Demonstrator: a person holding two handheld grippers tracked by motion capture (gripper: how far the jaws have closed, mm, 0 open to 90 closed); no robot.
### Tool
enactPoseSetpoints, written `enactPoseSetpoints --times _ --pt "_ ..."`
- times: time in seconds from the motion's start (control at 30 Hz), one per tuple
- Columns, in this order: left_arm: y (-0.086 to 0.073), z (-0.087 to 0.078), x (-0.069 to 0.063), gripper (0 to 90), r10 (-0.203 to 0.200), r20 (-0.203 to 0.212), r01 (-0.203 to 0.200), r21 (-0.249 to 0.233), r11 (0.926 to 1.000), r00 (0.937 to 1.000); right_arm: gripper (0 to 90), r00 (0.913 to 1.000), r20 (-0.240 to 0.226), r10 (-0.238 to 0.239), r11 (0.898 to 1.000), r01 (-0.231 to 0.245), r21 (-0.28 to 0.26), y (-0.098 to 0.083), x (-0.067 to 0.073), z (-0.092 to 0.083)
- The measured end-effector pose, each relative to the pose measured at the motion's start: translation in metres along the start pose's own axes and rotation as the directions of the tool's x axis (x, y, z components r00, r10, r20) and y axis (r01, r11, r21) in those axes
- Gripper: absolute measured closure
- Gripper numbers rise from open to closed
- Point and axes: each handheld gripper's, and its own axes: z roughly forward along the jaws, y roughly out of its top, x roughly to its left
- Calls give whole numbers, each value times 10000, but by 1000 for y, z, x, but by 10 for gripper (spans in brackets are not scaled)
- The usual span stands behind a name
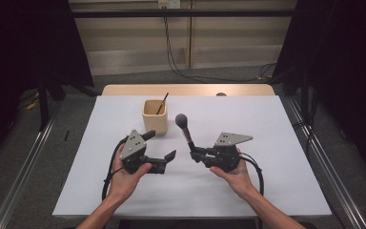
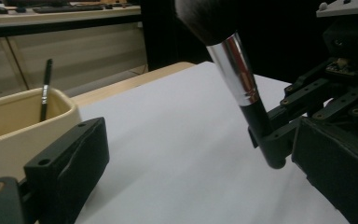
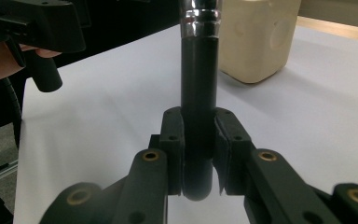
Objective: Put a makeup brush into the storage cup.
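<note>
Right gripper clamps brush; left gripper agape.

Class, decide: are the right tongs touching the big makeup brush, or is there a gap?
Touching. In the right gripper view both jaws of the right tongs press against the makeup brush handle on either side, with no gap showing.

lab recording bay, black curtains, white-covered table, floor rails

Black-handled makeup brush, bristles up, tilts toward cream cup, seemingly off the table.
</note>
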Motion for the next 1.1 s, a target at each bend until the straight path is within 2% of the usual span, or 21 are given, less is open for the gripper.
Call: enactPoseSetpoints --times 0.1,0.13,0.23,0.37,0.47,0.63,0.77,0.87,1.03,1.1 --pt "2 7 -3 37 -24 138 24 45 10000 9999 753 10000 -34 -41 10000 42 5 -1 1 0" --pt "3 9 -4 36 120 310 -123 95 9999 9994 753 10000 -43 -48 10000 48 -4 -1 1 0" --pt "3 15 -6 12 320 493 -323 46 9995 9983 753 10000 -25 8 10000 -8 -66 -1 0 0" --pt "6 22 -7 13 129 510 -134 86 9999 9986 753 10000 -8 -2 10000 2 -40 -2 0 0" --pt "9 27 -8 22 -68 496 71 -56 10000 9987 753 10000 -24 -38 10000 38 -45 -2 0 0" --pt "14 38 -11 30 -144 727 139 71 9999 9973 753 10000 -26 -64 9999 63 -95 -2 1 1" --pt "15 46 -12 82 -256 660 256 12 9997 9975 753 10000 -33 -75 9999 75 -130 -2 1 -1" --pt "17 48 -11 196 -508 614 531 -367 9979 9968 752 10000 -11 -29 9999 28 -167 -2 0 -2" --pt "15 55 -12 263 -750 600 754 -54 9971 9954 753 10000 38 13 9998 -13 -176 -4 -1 -2" --pt "15 56 -12 313 -866 725 875 -92 9961 9936 753 10000 59 23 9999 -22 -168 -4 -1 -2"
